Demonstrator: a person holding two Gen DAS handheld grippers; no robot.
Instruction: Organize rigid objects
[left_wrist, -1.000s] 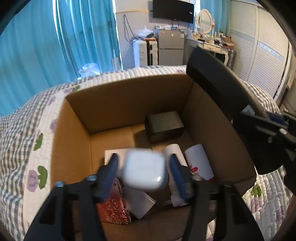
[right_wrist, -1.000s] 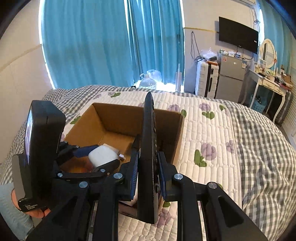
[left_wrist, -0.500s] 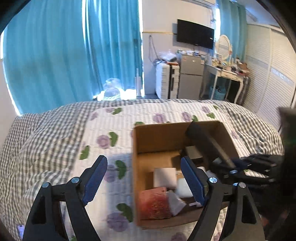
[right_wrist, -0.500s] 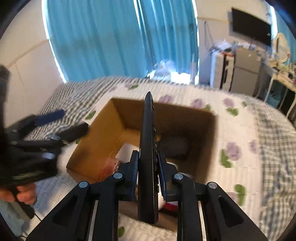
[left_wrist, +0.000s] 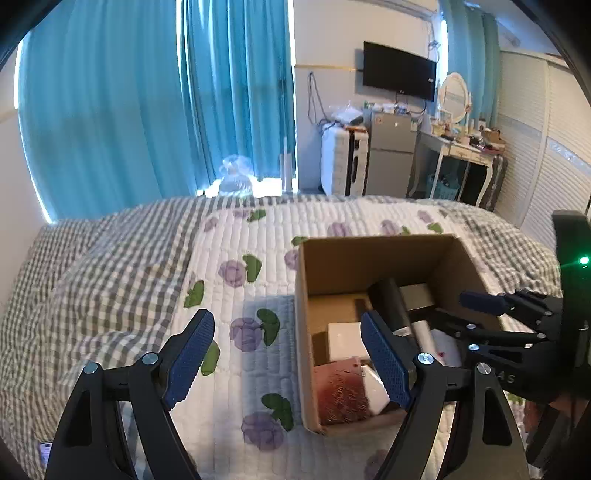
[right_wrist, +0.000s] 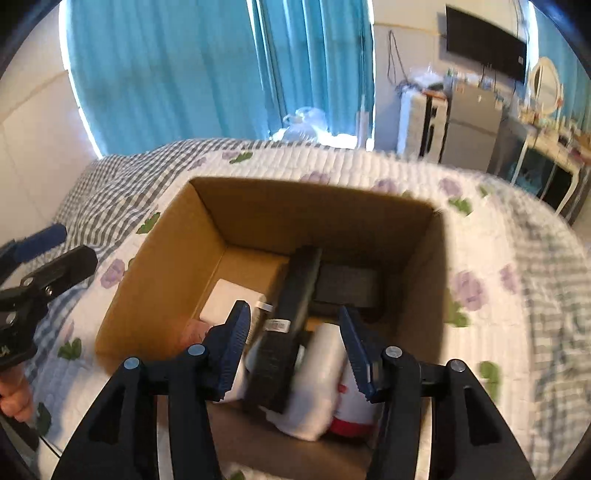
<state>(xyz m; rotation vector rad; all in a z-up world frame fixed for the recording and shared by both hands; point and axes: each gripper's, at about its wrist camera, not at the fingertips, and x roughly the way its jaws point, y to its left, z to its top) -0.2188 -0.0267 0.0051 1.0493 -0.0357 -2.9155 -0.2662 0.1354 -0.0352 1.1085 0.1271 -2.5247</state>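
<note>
Left wrist view: hovering over the bed (left_wrist: 236, 243), left tool (left_wrist: 286, 354) spread wide, blue pads gripping nothing, quilt showing between them. Sitting on the quilt to the right, an open cardboard box (left_wrist: 334, 260). Lying inside: a long black remote (left_wrist: 388, 306) leaning diagonally, a dark grey box (left_wrist: 417, 295) at the far wall, a white flat box (left_wrist: 345, 341) on the floor of the carton, a red patterned item (left_wrist: 341, 393) at the near corner, a white canister (left_wrist: 424, 334) partly hidden. Reaching in over the box's right rim, the right tool (left_wrist: 480, 303), one blue fingertip showing. Standing beyond the bed: blue curtains (left_wrist: 155, 110), a wall-mounted TV (left_wrist: 399, 75), a small grey fridge (left_wrist: 391, 151).

Right wrist view: hanging above the near edge of the cardboard box (right_wrist: 173, 266), right tool (right_wrist: 293, 345) parted wide, clasping nothing. Resting between the pads but touching neither, the black remote (right_wrist: 291, 314), slanting from the far floor of the carton up across the white canister (right_wrist: 325, 373) with its red band. Sitting behind the remote, the dark grey box (right_wrist: 347, 284); lying to the left, the white flat box (right_wrist: 225, 299). Showing at the left edge over the quilt, the left tool (right_wrist: 55, 251), blurred, its opening impossible to judge here.
</note>
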